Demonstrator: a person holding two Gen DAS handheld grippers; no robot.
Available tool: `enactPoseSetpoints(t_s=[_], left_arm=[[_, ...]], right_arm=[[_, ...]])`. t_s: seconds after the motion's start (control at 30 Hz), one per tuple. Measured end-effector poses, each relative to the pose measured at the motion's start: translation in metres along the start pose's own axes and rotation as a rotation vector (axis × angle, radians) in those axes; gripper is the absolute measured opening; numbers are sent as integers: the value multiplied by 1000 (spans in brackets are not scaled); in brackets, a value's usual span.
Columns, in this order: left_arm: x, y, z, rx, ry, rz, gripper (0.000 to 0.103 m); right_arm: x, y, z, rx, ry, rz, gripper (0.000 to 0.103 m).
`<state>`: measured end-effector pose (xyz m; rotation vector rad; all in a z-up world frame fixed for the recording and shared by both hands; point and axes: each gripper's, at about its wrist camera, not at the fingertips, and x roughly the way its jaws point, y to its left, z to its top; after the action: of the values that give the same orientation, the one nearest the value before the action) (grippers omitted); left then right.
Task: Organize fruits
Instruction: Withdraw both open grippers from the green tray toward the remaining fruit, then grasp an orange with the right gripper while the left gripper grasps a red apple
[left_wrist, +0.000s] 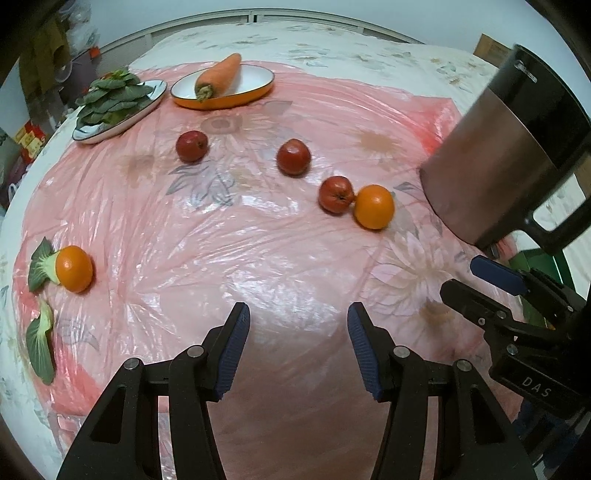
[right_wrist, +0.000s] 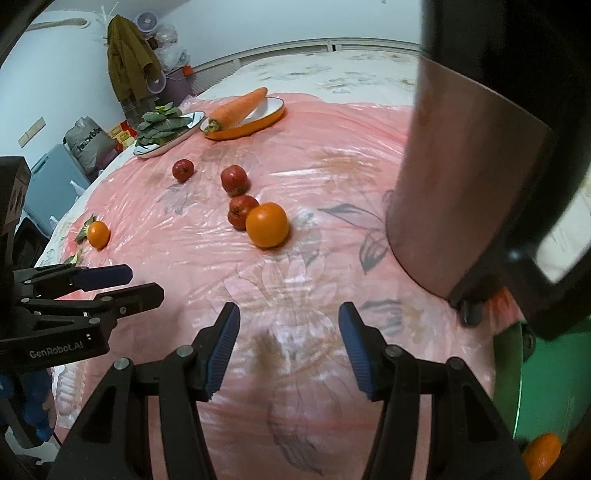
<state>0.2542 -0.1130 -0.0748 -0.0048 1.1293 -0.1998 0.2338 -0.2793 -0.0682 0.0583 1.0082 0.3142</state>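
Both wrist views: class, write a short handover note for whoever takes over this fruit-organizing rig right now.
Left gripper: open, empty, above the pink plastic sheet.
Right gripper: open, empty, beside the steel kettle.
Loose on the sheet: three red apples, the last touching an orange; a second orange by bok choy leaves.
Done: carrot on the orange dish; greens on the plate; one orange in the green container.
Left: all loose fruit.
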Motion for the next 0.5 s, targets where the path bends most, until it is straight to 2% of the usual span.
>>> enactPoseSetpoints(t_s=[0.5], left_arm=[[6,10,23,2,-19,2,49]], right_arm=[[28,21,44,-82,-13,50,70]])
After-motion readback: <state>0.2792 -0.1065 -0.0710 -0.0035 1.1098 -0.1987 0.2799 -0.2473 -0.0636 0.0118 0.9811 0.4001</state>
